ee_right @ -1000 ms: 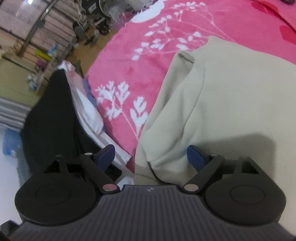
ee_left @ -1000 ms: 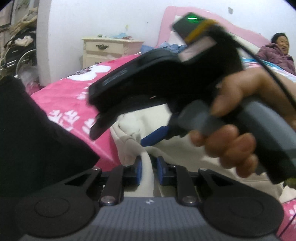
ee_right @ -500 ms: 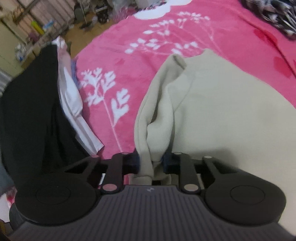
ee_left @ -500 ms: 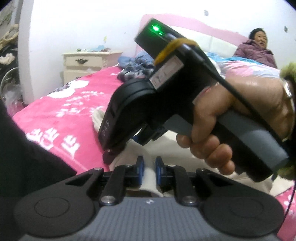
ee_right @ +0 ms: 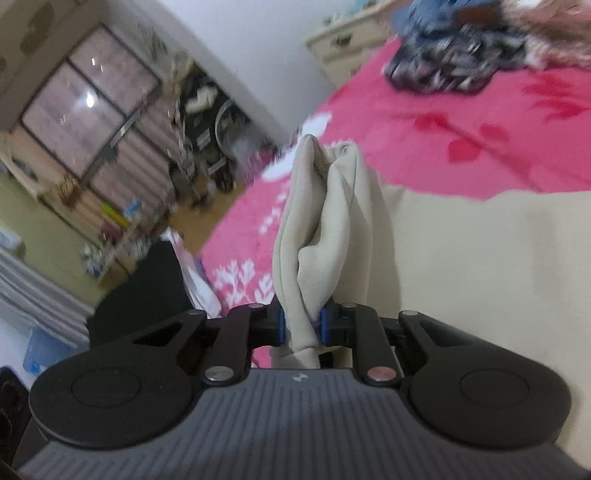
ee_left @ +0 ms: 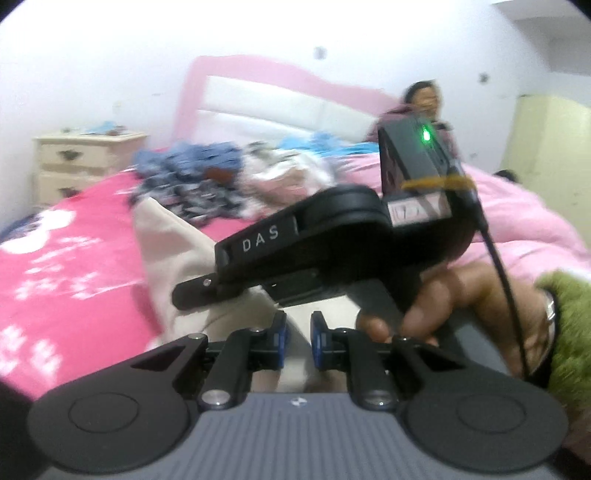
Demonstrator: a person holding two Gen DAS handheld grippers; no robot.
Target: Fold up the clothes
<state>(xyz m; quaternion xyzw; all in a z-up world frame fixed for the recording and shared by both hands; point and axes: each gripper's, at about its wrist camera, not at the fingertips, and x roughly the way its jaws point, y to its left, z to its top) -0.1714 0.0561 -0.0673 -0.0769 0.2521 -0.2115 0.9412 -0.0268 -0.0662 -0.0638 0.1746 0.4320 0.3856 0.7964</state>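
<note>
Fingers (ee_right: 280,326) pinching beige garment (ee_right: 321,236) show only on right wrist

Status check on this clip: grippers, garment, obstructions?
Left gripper and right gripper both shut on beige garment. Edge lifted off pink bedspread. Patterned clothes pile lies beyond, apart.

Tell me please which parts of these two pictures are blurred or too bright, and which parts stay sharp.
Left wrist view: the wall is overexposed, the clothes pile and the person behind are motion-blurred, and the left gripper is sharp. Right wrist view: the window and floor clutter are smeared, the frame edges curve, and the beige garment in the right gripper is crisp.
</note>
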